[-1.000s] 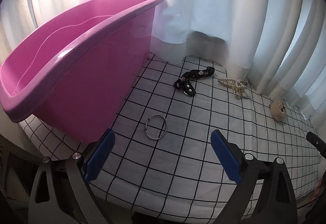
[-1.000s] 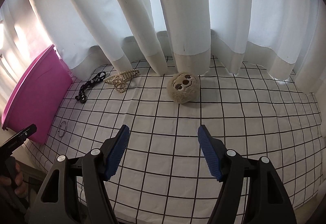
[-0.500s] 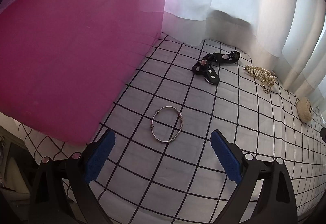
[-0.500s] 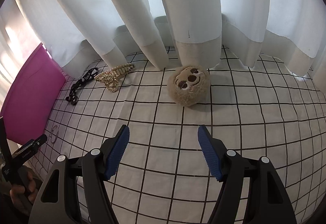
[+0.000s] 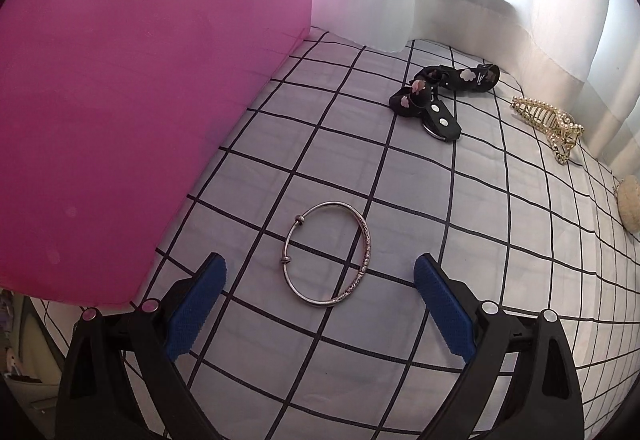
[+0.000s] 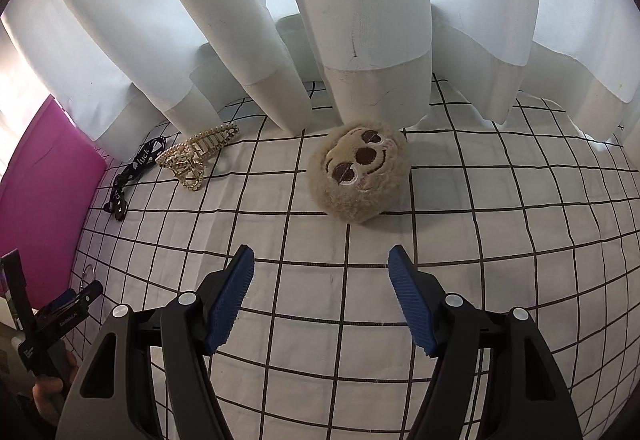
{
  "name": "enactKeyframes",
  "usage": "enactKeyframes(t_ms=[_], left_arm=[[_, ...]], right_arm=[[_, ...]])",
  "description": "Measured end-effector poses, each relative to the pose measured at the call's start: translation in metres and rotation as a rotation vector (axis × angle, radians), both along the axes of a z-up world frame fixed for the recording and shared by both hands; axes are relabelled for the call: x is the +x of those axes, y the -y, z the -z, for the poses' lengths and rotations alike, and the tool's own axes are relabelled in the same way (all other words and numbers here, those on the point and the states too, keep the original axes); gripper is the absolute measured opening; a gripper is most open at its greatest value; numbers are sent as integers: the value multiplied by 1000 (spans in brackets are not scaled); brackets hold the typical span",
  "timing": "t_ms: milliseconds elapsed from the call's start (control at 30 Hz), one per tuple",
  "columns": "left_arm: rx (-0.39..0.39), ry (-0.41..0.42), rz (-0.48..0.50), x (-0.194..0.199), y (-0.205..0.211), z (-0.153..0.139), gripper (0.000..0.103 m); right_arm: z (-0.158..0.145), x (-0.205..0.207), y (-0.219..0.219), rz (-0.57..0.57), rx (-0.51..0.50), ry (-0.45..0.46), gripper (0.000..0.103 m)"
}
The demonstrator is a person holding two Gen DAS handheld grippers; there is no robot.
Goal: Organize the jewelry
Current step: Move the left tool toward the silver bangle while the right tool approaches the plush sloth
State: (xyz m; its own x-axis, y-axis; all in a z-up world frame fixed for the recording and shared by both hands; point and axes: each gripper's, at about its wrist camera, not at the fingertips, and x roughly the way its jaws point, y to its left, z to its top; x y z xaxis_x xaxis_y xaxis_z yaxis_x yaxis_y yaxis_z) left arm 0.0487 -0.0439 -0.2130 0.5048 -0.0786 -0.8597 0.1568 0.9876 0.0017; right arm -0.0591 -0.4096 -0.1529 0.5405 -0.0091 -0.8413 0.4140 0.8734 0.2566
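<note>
A silver bangle [image 5: 326, 254] lies flat on the checked cloth [image 5: 500, 280], just ahead of my left gripper [image 5: 320, 264], which is open and hangs above it without touching. The pink tub [image 5: 132, 80] stands close on the left. Further back lie a black strap with small flowers [image 5: 438, 98] and a gold pearl hair claw [image 5: 548, 120]. My right gripper [image 6: 320, 258] is open and empty, short of a beige plush face [image 6: 360, 176]. The right wrist view also holds the hair claw [image 6: 198, 152], the black strap [image 6: 132, 172] and the tub [image 6: 36, 200].
White curtains [image 6: 360, 20] hang along the far edge of the cloth and rest on it. The plush face [image 5: 630, 204] sits at the right edge of the left wrist view. A hand holding the other gripper's handle [image 6: 48, 324] shows at lower left of the right wrist view.
Both grippers have come down and forward. The bangle has grown and now sits between the left fingertips' line. The plush face is nearer the right gripper. Neither pair of jaws has moved.
</note>
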Motion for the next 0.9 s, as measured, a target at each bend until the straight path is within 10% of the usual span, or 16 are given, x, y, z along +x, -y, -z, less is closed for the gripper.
enactKeyframes(t_ms=[900], left_arm=[[-12,32,-2,13,5,3,98]], right_arm=[[37,63,33,80,-50,-91,68]])
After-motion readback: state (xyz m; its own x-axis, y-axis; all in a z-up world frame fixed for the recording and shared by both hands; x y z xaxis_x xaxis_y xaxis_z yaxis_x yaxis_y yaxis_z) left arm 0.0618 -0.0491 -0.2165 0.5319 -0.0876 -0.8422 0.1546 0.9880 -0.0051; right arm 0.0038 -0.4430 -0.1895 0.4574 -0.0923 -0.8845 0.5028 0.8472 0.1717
